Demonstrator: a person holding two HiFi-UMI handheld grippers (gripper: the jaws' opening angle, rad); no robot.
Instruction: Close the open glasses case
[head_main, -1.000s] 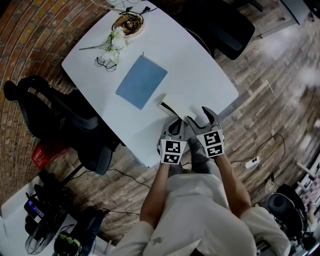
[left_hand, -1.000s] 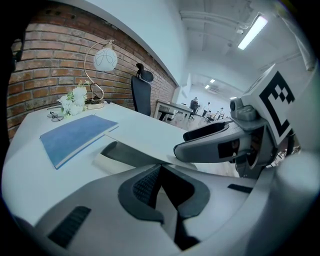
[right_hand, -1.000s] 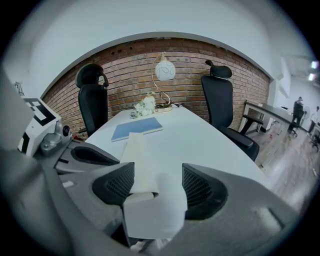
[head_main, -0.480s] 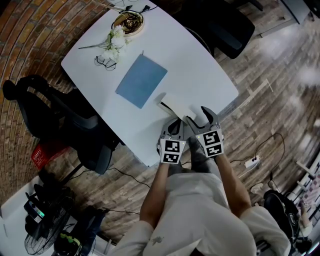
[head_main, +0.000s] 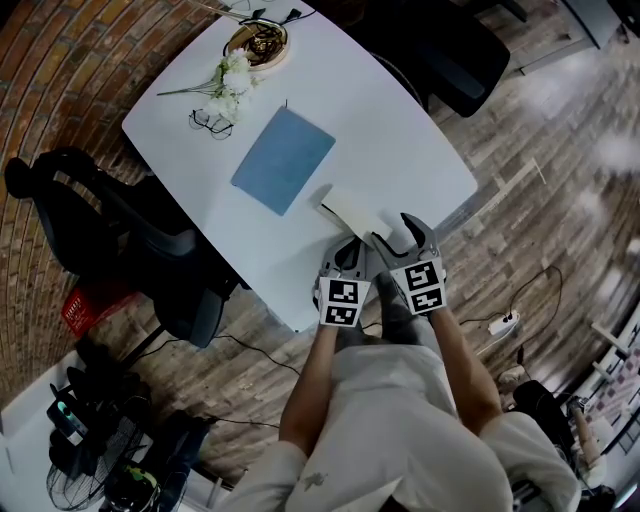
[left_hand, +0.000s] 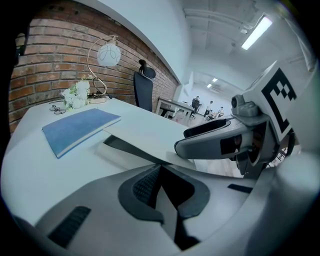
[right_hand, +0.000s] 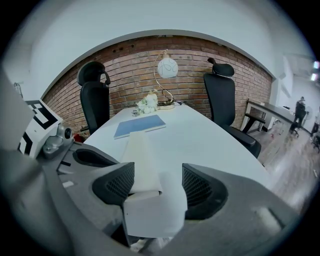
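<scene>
While the person stands at the near edge of the white desk (head_main: 400, 130), both grippers are held close together over this edge. The glasses case (head_main: 350, 208) is white and lies on the desk just in front of them, with its near end between the fingers of the right gripper (head_main: 402, 232). In the right gripper view these fingers (right_hand: 120, 185) stand apart, one on each side of the case (right_hand: 150, 200), and both pads seem to lie against its sides, so the gripper has the case clamped. The lid of the case is not down: in the left gripper view it rises as a flat white flap (left_hand: 145, 135) with a dark gap under it.

The left gripper (head_main: 350, 245) is just beside the right one, at the near left side of the case. In its own view its fingers (left_hand: 145, 185) are together and nothing is between them. The tips point at the case, under the raised lid, and I cannot tell if they touch it.

Further on the desk lies a blue notebook (head_main: 284, 162), well apart from the case. Near the far end there are white flowers (head_main: 230, 85), a pair of eyeglasses (head_main: 210, 125) beside them, and the round base of a lamp (head_main: 258, 45). One black chair (head_main: 450, 60) stands at the right side of the desk and another chair (head_main: 110, 230) at the left side.
</scene>
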